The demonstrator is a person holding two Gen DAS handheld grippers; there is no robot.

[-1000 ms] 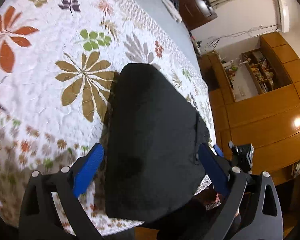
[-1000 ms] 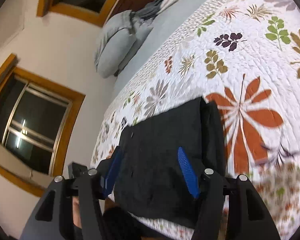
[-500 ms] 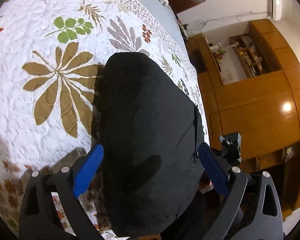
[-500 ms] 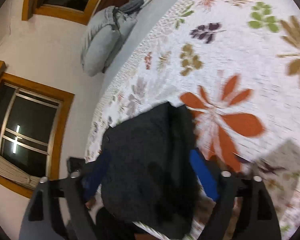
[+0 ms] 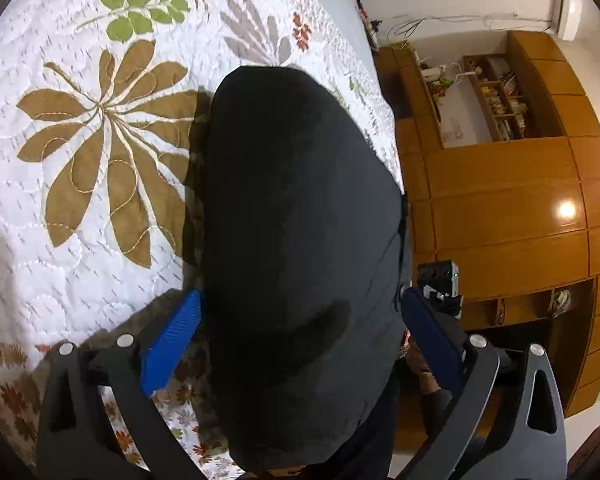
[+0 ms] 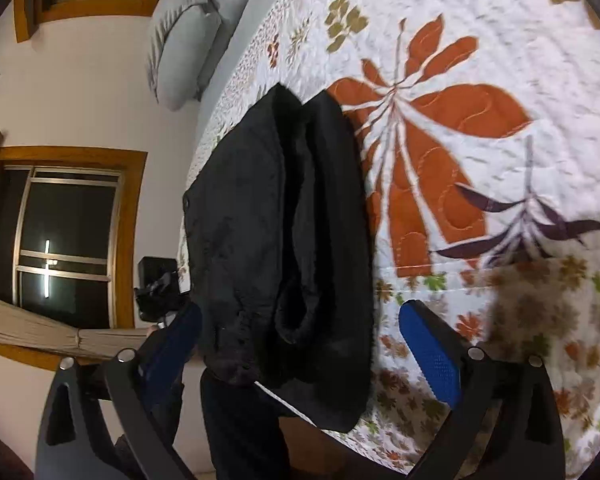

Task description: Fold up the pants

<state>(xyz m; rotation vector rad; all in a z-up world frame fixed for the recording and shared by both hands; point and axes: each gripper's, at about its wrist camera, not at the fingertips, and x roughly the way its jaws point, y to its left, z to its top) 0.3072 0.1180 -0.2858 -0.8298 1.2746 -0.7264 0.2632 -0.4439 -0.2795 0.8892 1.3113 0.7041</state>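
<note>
The black pants (image 5: 300, 220) lie folded into a compact bundle at the near edge of the bed. My left gripper (image 5: 300, 320) hovers low over their near end, wide open, with one blue pad on each side of the cloth and neither pressing it. In the right wrist view the pants (image 6: 268, 220) show a rolled fold down the middle. My right gripper (image 6: 300, 332) straddles their near end; its jaws are opening, and the cloth sits between them without being gripped.
A white quilt with large leaf prints (image 5: 80, 240) covers the bed. Grey pillows (image 6: 188, 40) lie at the head end. A wooden wardrobe wall (image 5: 500, 200) stands to one side and a dark window (image 6: 60, 240) to the other. The bed edge runs just under both grippers.
Both grippers have come down and closer to the pants, which now fill more of each view. The right gripper's jaws have spread much wider. The pants lie as before.
</note>
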